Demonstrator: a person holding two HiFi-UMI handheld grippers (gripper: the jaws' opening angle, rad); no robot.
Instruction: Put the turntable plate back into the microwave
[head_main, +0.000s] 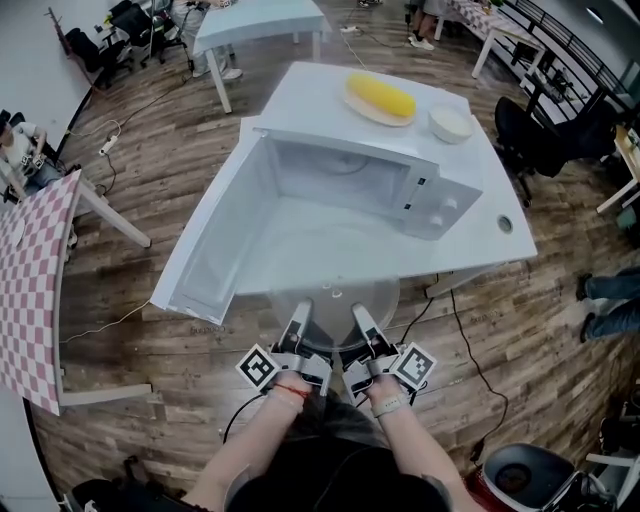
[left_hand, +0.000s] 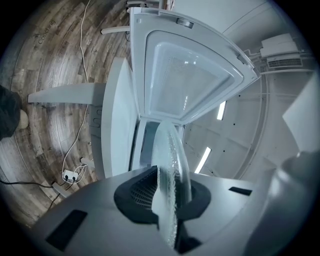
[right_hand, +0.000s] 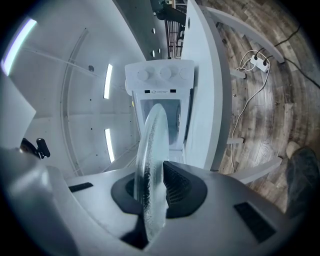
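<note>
A white microwave (head_main: 330, 190) stands on a white table (head_main: 500, 250), its door (head_main: 205, 260) swung open to the left and its cavity empty. The clear glass turntable plate (head_main: 335, 300) hangs level just in front of the opening, at the table's near edge. My left gripper (head_main: 300, 315) is shut on the plate's near left rim and my right gripper (head_main: 362, 318) on its near right rim. In the left gripper view the plate (left_hand: 172, 150) runs edge-on between the pads of the gripper (left_hand: 170, 196). The right gripper (right_hand: 150, 192) view shows the plate (right_hand: 152, 135) clamped the same way, below the control panel (right_hand: 165, 75).
A yellow corn cob on a plate (head_main: 380, 97) and a white bowl (head_main: 450, 123) sit on the white surface behind the opening. A checked-cloth table (head_main: 40, 290) stands at left, a dark bin (head_main: 520, 478) at bottom right. Cables (head_main: 460, 330) lie on the wooden floor.
</note>
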